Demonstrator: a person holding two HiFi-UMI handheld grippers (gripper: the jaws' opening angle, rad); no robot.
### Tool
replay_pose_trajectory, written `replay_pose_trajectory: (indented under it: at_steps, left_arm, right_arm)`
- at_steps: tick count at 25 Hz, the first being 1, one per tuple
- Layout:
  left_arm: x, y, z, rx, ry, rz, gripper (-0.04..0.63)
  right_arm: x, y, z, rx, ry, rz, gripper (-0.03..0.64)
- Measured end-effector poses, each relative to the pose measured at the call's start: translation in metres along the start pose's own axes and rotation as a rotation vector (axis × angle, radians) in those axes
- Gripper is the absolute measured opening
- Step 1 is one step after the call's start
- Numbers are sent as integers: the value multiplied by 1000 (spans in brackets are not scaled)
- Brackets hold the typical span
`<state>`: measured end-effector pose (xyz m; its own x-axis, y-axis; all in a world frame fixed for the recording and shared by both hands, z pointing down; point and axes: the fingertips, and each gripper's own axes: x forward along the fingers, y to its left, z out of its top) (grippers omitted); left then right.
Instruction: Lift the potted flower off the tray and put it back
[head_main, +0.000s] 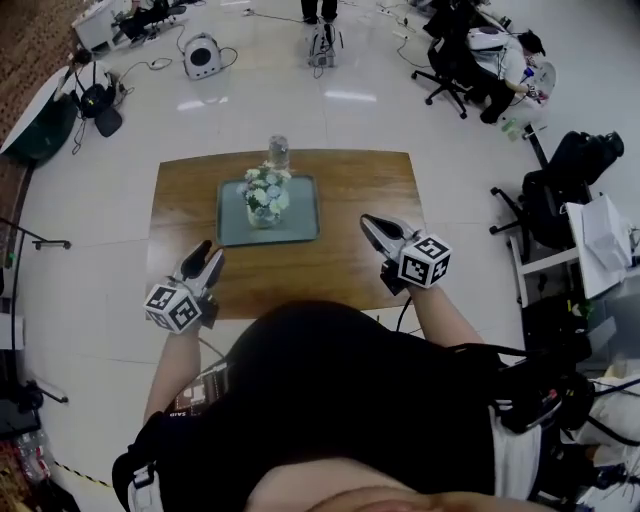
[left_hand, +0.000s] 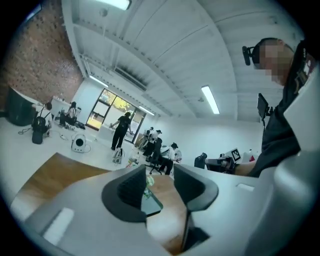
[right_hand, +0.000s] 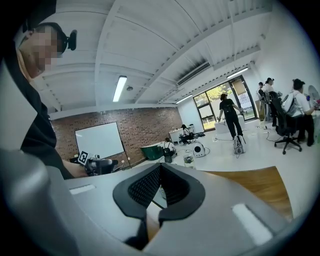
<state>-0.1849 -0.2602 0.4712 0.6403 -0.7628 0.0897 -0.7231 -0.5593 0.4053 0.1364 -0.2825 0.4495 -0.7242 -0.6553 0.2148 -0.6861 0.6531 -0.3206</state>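
The potted flower (head_main: 266, 197) was seen standing upright on the grey tray (head_main: 302, 228), which lay on the far half of the wooden table (head_main: 365, 195); a glass jar (head_main: 278, 152) was placed just behind the tray, at the table's far edge. Neither gripper was in contact with the flower or the tray. The left gripper (head_main: 211, 256) was held over the near left part of the table, well apart from the tray, its marker cube (head_main: 172, 307) carried at the person's wrist. In the left gripper view its jaws (left_hand: 159, 172) were found partly spread, a clear gap being left between the dark ribbed pads, and nothing was pinched; only the distant flower (left_hand: 149, 181) and a corner of the tray (left_hand: 150, 204) were framed in that gap. The right gripper (head_main: 369, 223) was held over the near right part of the table, beside the tray but apart from it, with its marker cube (head_main: 425, 260) turned upward. In the right gripper view its jaws (right_hand: 160, 167) were pressed together at the tips, and nothing was gripped between them; the glass jar (right_hand: 188, 159) was visible beyond them.
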Motion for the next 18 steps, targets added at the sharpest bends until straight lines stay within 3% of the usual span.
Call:
replay_pose_trajectory:
  at_steps: [3, 4, 9, 18]
  left_arm:
    - [-10, 4, 12, -22, -48, 6, 15]
    - [-12, 4, 12, -36, -55, 5, 2]
    - [-11, -1, 11, -37, -57, -25, 2]
    - [-6, 2, 2, -51, -15, -8, 2]
  right_arm:
    - [4, 4, 7, 17, -11, 10, 14]
    - [5, 4, 6, 22, -5, 11, 14]
    - [3, 0, 1, 34, 22, 18, 12]
    - [4, -10, -39, 38, 112, 0, 12]
